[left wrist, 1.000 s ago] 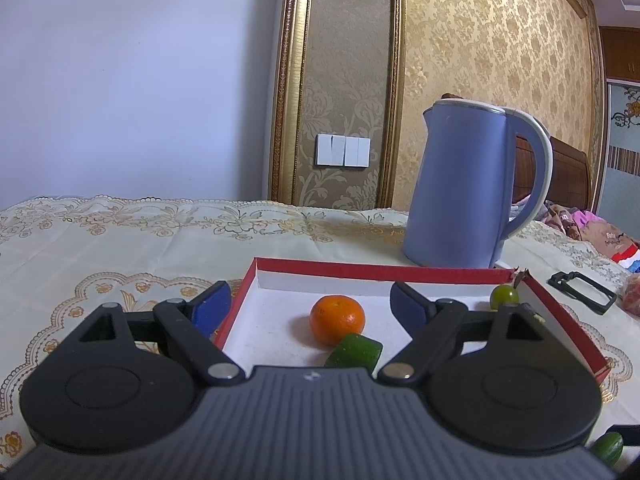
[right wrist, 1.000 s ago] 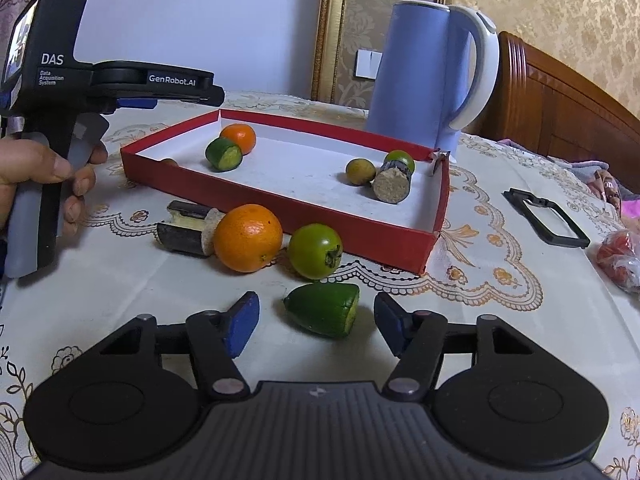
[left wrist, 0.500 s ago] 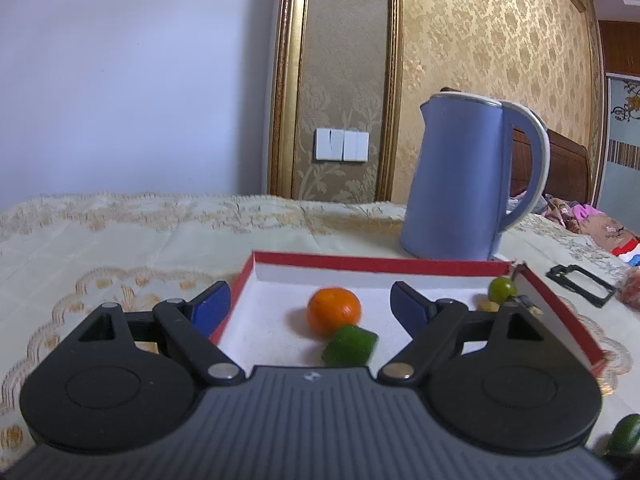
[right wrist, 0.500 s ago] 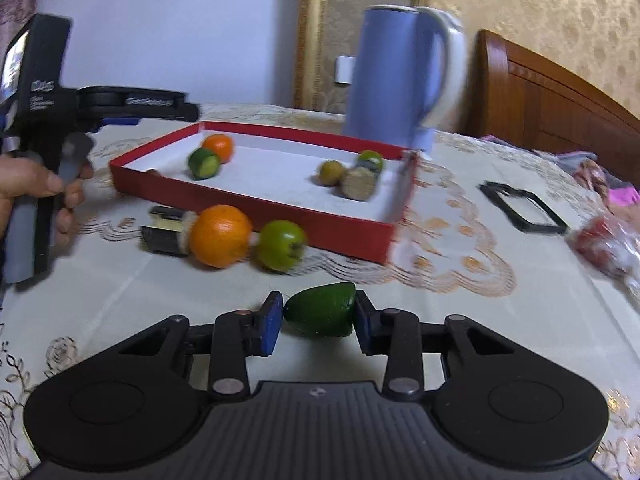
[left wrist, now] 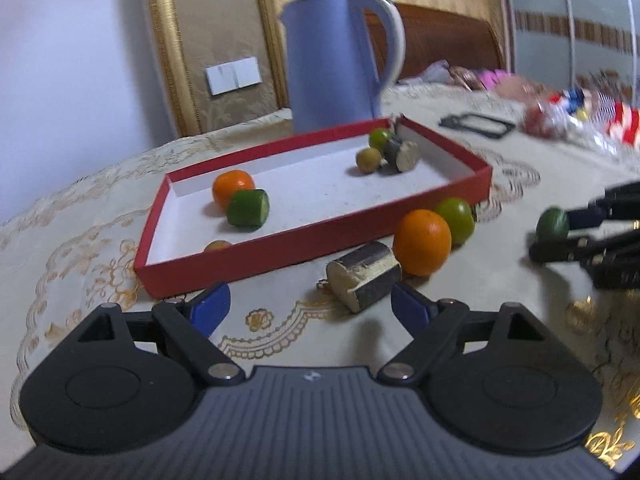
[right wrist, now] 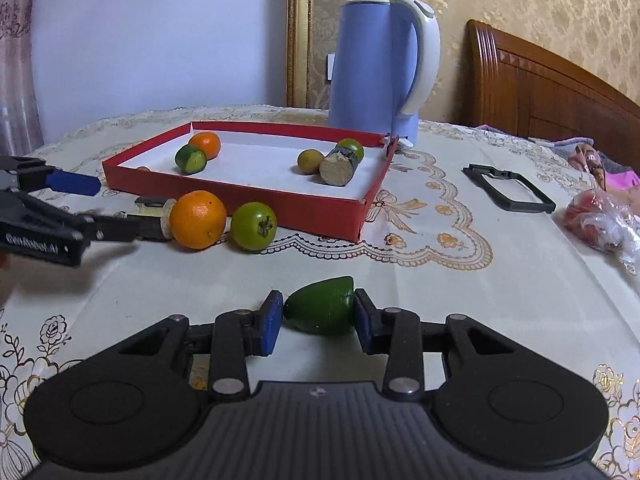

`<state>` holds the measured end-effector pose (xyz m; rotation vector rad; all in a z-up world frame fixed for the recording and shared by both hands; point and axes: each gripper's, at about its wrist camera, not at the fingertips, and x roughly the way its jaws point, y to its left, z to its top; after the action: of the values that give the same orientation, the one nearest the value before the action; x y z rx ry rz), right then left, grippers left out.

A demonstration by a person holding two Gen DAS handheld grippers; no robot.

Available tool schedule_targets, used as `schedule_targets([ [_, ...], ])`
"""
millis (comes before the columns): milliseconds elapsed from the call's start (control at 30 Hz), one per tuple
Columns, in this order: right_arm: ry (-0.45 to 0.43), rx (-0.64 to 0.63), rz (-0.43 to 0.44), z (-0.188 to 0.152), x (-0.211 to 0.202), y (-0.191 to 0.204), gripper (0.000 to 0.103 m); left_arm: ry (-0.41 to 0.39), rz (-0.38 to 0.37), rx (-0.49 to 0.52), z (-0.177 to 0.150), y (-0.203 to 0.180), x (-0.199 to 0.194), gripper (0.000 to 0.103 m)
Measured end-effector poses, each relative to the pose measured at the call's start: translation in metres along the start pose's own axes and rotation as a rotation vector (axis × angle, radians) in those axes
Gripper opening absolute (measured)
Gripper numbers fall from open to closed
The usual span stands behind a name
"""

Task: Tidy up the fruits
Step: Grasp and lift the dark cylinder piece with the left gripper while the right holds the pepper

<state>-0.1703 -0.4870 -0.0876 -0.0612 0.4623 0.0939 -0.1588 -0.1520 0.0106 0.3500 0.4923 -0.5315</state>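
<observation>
My right gripper point(right wrist: 316, 322) is shut on a green cut fruit piece point(right wrist: 322, 311) and holds it above the tablecloth; it also shows in the left wrist view point(left wrist: 553, 224). A red tray point(right wrist: 320, 216) holds an orange point(right wrist: 206, 144), a green cut piece point(right wrist: 191, 159), a yellowish fruit point(right wrist: 310, 161), a green fruit point(right wrist: 352, 147) and a dark cylinder piece point(right wrist: 338, 167). In front of the tray lie an orange point(left wrist: 422, 242), a green fruit point(left wrist: 456, 220) and a cylinder piece point(left wrist: 364, 280). My left gripper point(left wrist: 310, 308) is open, with the cylinder piece just ahead, near its right finger.
A blue kettle point(right wrist: 380, 68) stands behind the tray. A black frame point(right wrist: 508, 192) and a plastic bag of red fruit point(right wrist: 600, 224) lie at the right. A wooden headboard point(right wrist: 540, 88) is at the back right.
My left gripper has swung right and down from over the tray toward the loose fruit in front of it. My right gripper closed on the green piece and lifted it.
</observation>
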Motion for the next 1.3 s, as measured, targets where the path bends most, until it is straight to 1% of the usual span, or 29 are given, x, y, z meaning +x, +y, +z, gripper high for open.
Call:
schedule_targets([
  [100,0.001,0.013,0.004,0.0,0.0,-0.002,0.037,0.005,-0.018,0.049,0.003,-0.003,0.009,0.085],
  [233,0.002,0.011,-0.002,0.0,0.001,0.0,0.037,0.024,-0.056,0.043,0.008,-0.003,0.023,0.077],
  [300,0.003,0.008,-0.003,0.0,0.001,0.0,0.037,0.026,-0.063,0.045,0.009,-0.004,0.026,0.074],
  [400,0.005,0.013,0.0,0.0,0.001,-0.001,0.037,0.024,-0.088,0.044,0.011,-0.004,0.028,0.059],
  [433,0.005,0.015,0.001,0.0,0.002,-0.001,0.038,0.025,-0.104,0.041,0.011,-0.004,0.027,0.049],
  [467,0.006,0.016,0.002,0.0,0.002,-0.001,0.038,0.027,-0.119,0.041,0.011,-0.005,0.027,0.042],
  [600,0.006,0.018,0.003,0.001,0.002,-0.001,0.038,0.019,-0.11,0.068,0.01,-0.011,0.026,0.042],
  [700,0.006,0.018,0.002,0.001,0.002,-0.001,0.038,0.018,-0.11,0.036,0.009,-0.007,0.022,0.041],
  [867,0.007,0.018,0.003,0.001,0.002,-0.001,0.038,-0.011,-0.071,0.023,0.013,0.002,0.008,0.041],
  [1000,0.007,0.022,0.005,0.0,0.002,-0.001,0.038,-0.04,-0.032,0.02,0.024,0.014,0.003,0.041],
  [1133,0.007,0.023,0.006,0.001,0.002,-0.001,0.038,-0.071,0.031,-0.037,0.046,0.038,0.008,0.041],
  [1200,0.007,0.024,0.006,0.001,0.002,-0.001,0.038,-0.059,0.075,-0.086,0.057,0.054,0.019,0.041],
  [1267,0.007,0.023,0.005,0.0,0.002,-0.001,0.038,-0.042,0.146,-0.118,0.065,0.067,0.037,0.041],
  [1300,0.007,0.023,0.005,0.0,0.002,-0.001,0.038,-0.032,0.161,-0.142,0.067,0.073,0.044,0.041],
])
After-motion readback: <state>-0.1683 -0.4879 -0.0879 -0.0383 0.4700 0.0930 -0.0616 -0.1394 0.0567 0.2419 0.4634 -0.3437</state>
